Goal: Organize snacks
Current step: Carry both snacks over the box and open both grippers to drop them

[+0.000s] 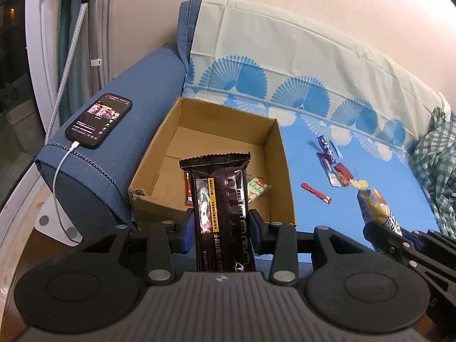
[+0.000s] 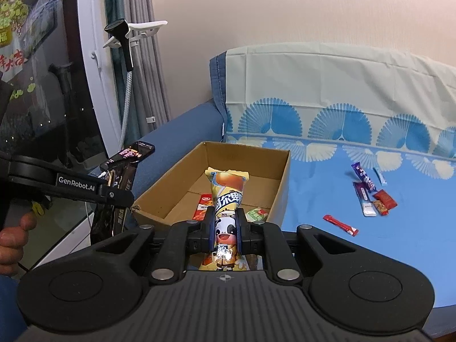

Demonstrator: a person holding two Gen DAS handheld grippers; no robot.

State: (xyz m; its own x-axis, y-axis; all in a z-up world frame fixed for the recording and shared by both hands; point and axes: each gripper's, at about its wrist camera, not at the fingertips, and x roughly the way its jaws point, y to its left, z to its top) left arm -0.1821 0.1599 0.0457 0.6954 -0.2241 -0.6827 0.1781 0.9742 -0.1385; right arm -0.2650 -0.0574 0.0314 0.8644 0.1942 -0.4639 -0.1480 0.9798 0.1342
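Left wrist view shows the left gripper (image 1: 222, 228) clamping a black cracker pack (image 1: 221, 205) and the right gripper (image 2: 225, 228) pinching a yellow cow-print packet (image 2: 226, 199), both short of the cardboard box (image 1: 280, 154), so each load probably needs carrying over its rim and releasing.

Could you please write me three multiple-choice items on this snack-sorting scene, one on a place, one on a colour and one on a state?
1. Where does the phone lie?
A. inside the cardboard box
B. on the blue sofa armrest
C. on the blue patterned cloth

2. What colour is the long pack in the left gripper?
A. black
B. white
C. green

3. How does the right gripper stand?
A. open and empty
B. open above a red stick
C. shut on the yellow cartoon-cow pack

Answers:
1 B: the phone rests on the armrest, left of the cardboard box, with a cable plugged in.
2 A: the black pack stands between its jaws.
3 C: its jaws pinch the yellow cartoon-cow pack at its narrowed middle.
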